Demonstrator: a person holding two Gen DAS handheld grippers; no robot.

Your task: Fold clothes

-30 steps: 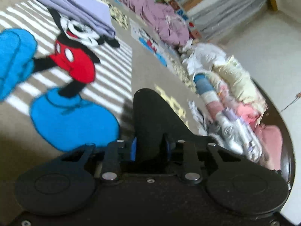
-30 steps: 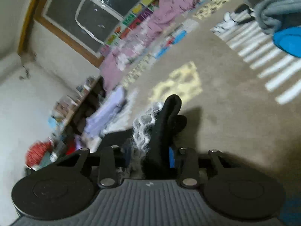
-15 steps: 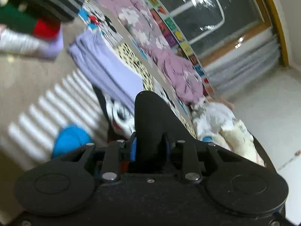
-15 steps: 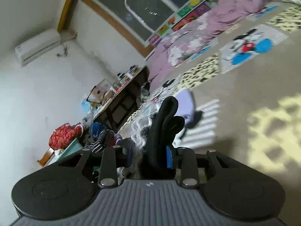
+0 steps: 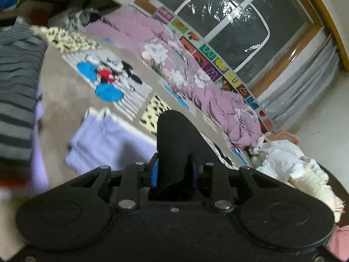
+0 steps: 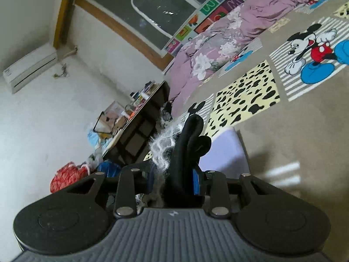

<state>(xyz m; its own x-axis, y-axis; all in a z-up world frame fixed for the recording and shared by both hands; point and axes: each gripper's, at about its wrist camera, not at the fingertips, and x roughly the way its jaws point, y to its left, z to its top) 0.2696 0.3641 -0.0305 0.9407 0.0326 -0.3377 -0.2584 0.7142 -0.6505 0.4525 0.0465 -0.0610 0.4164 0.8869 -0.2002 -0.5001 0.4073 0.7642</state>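
Clamping a black garment (image 5: pixel 174 144) low in the frame centre, the left gripper (image 5: pixel 174 172) and right gripper (image 6: pixel 174 181) both grip it mid-fold; one lilac piece (image 5: pixel 104 144) lies folded, a pile (image 5: pixel 290 166) at right awaits

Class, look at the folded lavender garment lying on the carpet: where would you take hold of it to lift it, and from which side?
Grip the folded lavender garment at its near edge, coming in low from the camera's side. It lies flat on the carpet in stacked layers, and that edge faces the viewer with bare floor before it. Both tools already clamp a black garment.
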